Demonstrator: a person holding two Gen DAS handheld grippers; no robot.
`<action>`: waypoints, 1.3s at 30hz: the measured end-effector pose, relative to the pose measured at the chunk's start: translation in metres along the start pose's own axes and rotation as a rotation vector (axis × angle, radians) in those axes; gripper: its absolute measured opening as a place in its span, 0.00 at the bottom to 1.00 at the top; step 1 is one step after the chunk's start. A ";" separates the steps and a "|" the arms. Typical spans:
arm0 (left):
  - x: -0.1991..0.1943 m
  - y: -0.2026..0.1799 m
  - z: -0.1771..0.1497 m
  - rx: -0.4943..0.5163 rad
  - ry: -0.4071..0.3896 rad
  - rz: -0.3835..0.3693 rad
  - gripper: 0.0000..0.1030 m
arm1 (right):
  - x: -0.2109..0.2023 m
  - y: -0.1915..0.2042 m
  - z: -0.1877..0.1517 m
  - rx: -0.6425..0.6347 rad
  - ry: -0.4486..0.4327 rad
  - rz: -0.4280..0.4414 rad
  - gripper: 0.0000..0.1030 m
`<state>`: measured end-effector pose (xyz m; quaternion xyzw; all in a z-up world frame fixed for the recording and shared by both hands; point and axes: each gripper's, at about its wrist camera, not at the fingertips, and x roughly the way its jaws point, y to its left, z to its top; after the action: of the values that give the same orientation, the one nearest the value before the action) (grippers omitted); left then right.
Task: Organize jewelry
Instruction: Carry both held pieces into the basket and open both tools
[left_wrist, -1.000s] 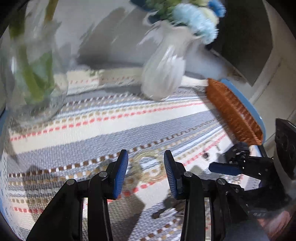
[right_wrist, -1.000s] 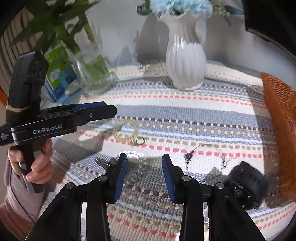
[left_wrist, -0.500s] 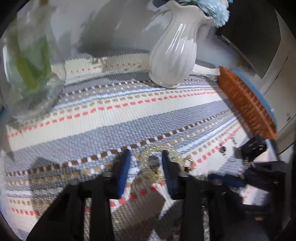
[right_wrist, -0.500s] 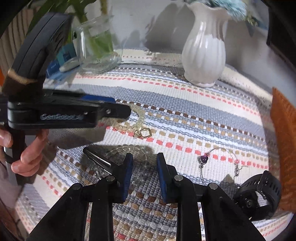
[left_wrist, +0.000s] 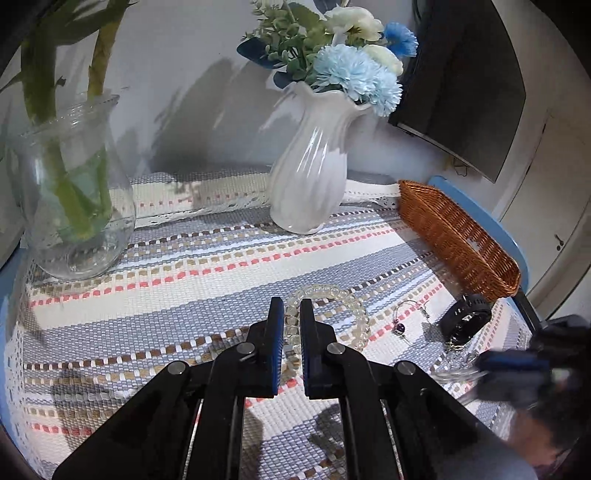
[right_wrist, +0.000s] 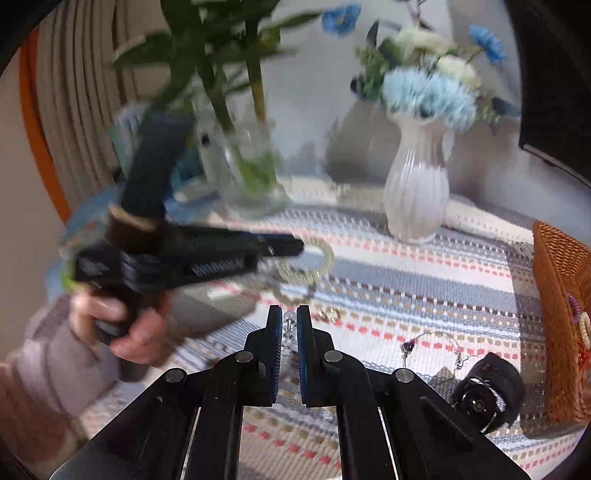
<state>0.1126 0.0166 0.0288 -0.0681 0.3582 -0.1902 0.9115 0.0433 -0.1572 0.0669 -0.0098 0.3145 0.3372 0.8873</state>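
Since a second ago, both sets of jaws have been closed: the left gripper (left_wrist: 291, 314) is clamped on the pale bead bracelet (left_wrist: 341, 301), raised above the striped mat (left_wrist: 221, 254), and the right gripper (right_wrist: 285, 321) on a clear bead strand (right_wrist: 289, 320). Left of the wicker basket (left_wrist: 458, 236), a black watch (left_wrist: 466, 320) is seen on the mat.

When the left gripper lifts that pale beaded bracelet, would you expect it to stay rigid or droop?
Probably droop: the beaded bracelet is many separate round beads, pinched by the left gripper on one side only. The glossy beads may slip between the pads.
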 end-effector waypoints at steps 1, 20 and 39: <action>0.000 -0.002 0.000 0.000 0.000 -0.003 0.06 | -0.006 0.000 0.002 0.007 -0.011 0.002 0.07; -0.013 -0.035 0.016 0.044 0.011 -0.080 0.06 | -0.045 -0.047 -0.004 0.164 0.005 -0.067 0.07; 0.138 -0.262 0.126 0.355 0.079 -0.178 0.06 | -0.122 -0.270 0.028 0.388 -0.137 -0.538 0.07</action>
<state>0.2123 -0.2800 0.1028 0.0700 0.3469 -0.3327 0.8741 0.1518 -0.4314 0.1052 0.0994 0.2986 0.0249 0.9489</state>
